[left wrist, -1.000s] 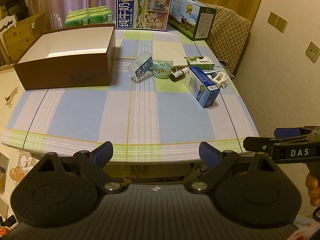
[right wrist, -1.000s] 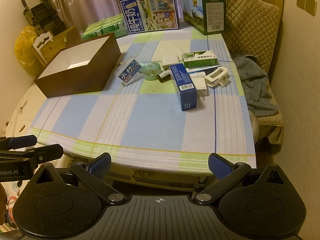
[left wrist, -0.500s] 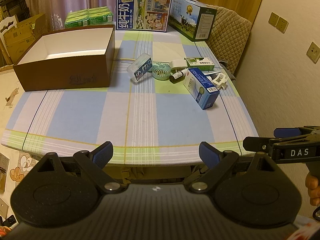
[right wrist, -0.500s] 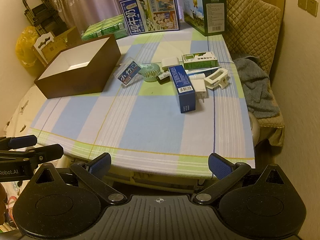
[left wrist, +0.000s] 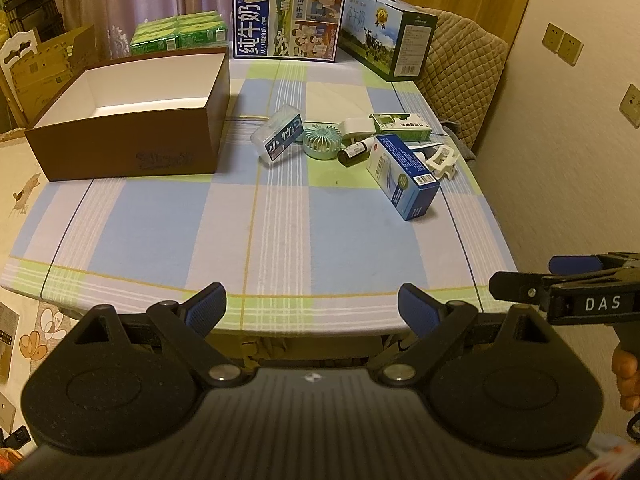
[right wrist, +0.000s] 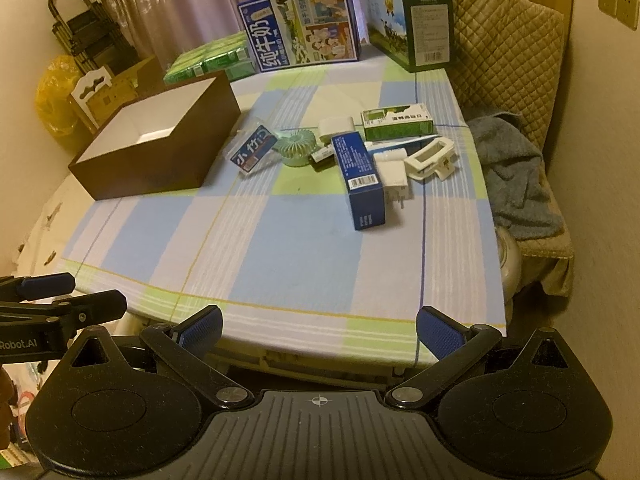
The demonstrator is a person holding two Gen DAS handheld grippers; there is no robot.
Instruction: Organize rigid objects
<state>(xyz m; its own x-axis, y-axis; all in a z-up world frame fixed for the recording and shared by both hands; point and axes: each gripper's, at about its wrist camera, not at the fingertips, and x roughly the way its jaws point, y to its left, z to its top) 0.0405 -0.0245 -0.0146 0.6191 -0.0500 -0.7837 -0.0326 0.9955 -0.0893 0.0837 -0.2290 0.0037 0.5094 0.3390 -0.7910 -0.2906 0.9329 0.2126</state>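
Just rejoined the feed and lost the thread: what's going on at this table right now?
A person holds a gripper in each hand at the near edge of the table, nothing picked up. The left gripper and right gripper both hang with jaws open and empty. The small items, such as the blue box, mint fan and white clip, lie clustered apart from the empty brown box.

The small dark bottle (right wrist: 322, 157) is mostly hidden behind the blue carton (right wrist: 360, 178) in the right wrist view, and its label is too small to read. The white plug adapter (right wrist: 394, 178) is partly covered by that carton. The right gripper (left wrist: 560, 280) is cut off by the left wrist view's edge.
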